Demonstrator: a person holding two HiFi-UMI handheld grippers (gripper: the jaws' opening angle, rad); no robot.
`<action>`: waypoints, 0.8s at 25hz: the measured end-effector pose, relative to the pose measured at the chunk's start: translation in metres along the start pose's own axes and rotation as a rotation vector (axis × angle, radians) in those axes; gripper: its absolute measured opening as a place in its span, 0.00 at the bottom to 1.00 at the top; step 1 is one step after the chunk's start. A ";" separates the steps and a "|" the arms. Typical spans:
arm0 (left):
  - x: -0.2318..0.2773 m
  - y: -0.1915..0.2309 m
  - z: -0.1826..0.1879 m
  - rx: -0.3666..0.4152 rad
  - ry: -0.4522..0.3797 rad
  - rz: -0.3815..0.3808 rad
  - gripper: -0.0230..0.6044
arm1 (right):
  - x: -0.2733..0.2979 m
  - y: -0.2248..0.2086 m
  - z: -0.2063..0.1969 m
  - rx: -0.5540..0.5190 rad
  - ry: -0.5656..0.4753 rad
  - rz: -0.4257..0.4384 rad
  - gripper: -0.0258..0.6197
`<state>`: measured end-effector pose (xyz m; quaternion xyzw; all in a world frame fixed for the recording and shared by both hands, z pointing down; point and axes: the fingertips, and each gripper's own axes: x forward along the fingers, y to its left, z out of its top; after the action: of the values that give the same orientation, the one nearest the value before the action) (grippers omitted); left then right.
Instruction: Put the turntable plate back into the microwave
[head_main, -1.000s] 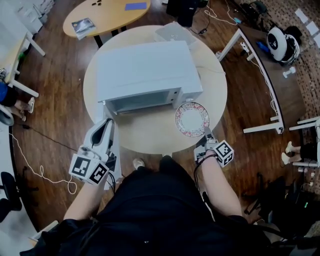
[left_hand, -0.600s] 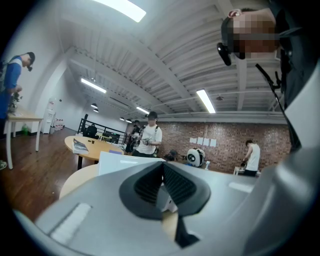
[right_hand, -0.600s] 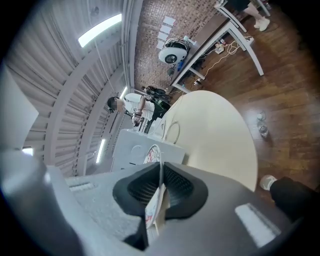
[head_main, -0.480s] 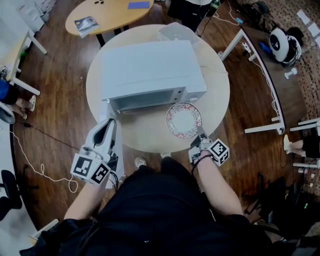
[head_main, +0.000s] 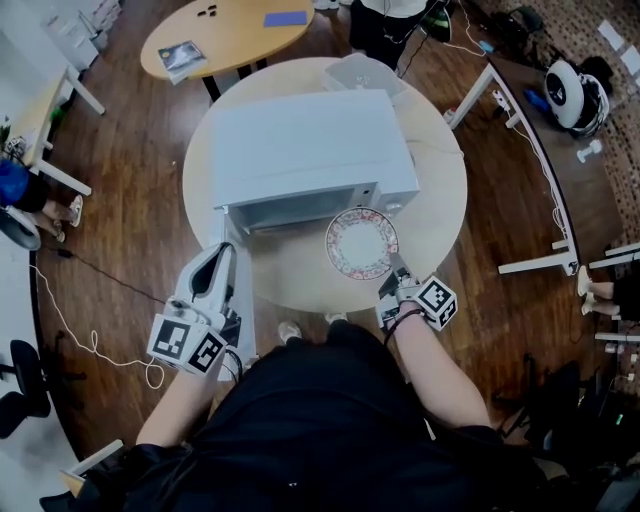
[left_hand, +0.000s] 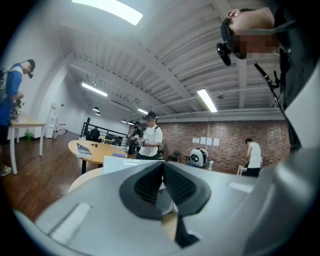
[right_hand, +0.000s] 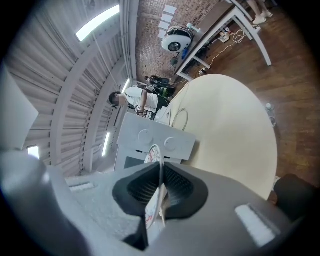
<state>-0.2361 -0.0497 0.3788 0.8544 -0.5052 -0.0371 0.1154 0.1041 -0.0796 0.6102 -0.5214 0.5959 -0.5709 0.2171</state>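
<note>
Counting it up: two tables, one microwave, one plate, two grippers.

Biggest is the round pale beige table in the middle of the head view; the second, a round light-wood table, sits behind it near the top edge. On the beige one stands the single boxy white microwave; its door is swung open on the person's left and sticks out past the table rim.

Then the one round turntable plate with a red patterned rim; it's up in the air just in front of the microwave's right front, not inside. The right gripper has it pinched by the near rim, jaws clamped on the plate's edge. The left gripper is right beside the open door with nothing in it, jaws together.

What the views don't share: only the right gripper view shows the plate edge-on between the right gripper's jaws, plus the microwave's two round knobs and the dark cavity next to them; the head view hides the front panel. Only the left gripper view shows that gripper's jaws meeting, and at least three people standing around a brick-walled room. Only the head view shows the open door and both grippers at once.
</note>
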 end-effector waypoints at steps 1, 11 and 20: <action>0.000 0.001 0.000 -0.001 -0.002 0.007 0.04 | 0.003 0.002 -0.001 -0.005 0.010 0.004 0.08; -0.014 0.014 0.002 0.014 -0.021 0.081 0.04 | 0.039 0.023 -0.030 -0.041 0.131 0.045 0.08; -0.033 0.022 0.007 0.021 -0.043 0.150 0.04 | 0.070 0.044 -0.058 -0.078 0.239 0.085 0.08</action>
<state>-0.2725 -0.0327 0.3752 0.8144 -0.5704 -0.0416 0.0981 0.0125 -0.1222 0.6087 -0.4318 0.6608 -0.5958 0.1483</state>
